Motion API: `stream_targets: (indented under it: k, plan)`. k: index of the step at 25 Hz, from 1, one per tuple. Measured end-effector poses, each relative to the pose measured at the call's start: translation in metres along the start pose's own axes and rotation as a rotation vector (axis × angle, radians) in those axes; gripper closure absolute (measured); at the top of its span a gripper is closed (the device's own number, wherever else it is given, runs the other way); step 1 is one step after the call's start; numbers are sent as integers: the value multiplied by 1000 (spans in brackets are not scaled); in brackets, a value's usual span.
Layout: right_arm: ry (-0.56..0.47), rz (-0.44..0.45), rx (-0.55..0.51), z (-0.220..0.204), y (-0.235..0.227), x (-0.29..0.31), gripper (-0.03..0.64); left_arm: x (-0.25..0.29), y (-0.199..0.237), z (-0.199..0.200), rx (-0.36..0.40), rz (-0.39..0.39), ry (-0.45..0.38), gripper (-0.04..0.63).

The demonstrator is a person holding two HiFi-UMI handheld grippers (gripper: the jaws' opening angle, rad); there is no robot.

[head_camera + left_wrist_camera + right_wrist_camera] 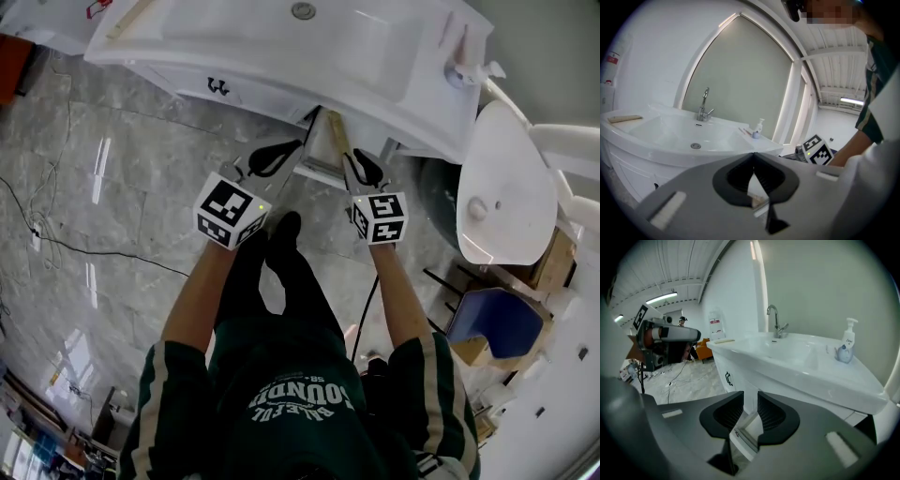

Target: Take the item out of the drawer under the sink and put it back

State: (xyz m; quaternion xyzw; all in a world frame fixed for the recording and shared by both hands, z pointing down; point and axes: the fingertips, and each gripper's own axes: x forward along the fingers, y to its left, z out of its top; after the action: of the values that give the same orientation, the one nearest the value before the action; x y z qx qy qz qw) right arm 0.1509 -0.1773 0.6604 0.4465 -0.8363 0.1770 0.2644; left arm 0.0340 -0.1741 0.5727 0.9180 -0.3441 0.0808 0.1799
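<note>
White-walled washroom corner with a grey marble floor, seen from where I am standing.

I am looking down at glossy grey marble tiles (pixel 122 187) that are catching pale streaks of light, with a thin black cable (pixel 84 248) trailing across them. A white washbasin (pixel 244 47) is standing against the white wall (pixel 647 56), a chrome tap (pixel 704 105) rising at its back and a pump bottle (pixel 846 345) sitting on its rim. Behind it a tall arched grey-green panel (pixel 740 79) is sitting in a white frame; I cannot tell whether it is glass. Overhead, a strip light (pixel 661 298) is glowing on a white ribbed ceiling (pixel 661 273).
</note>
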Motion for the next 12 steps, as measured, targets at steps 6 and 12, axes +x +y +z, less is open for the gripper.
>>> stream_targets:
  k: [6, 12]
  plan:
    - [161, -2, -64, -63, -20, 50, 486, 10, 10, -30, -9, -4, 14, 545]
    - [292, -6, -106, -115, -47, 97, 486, 15, 15, -70, -48, 7, 35, 545]
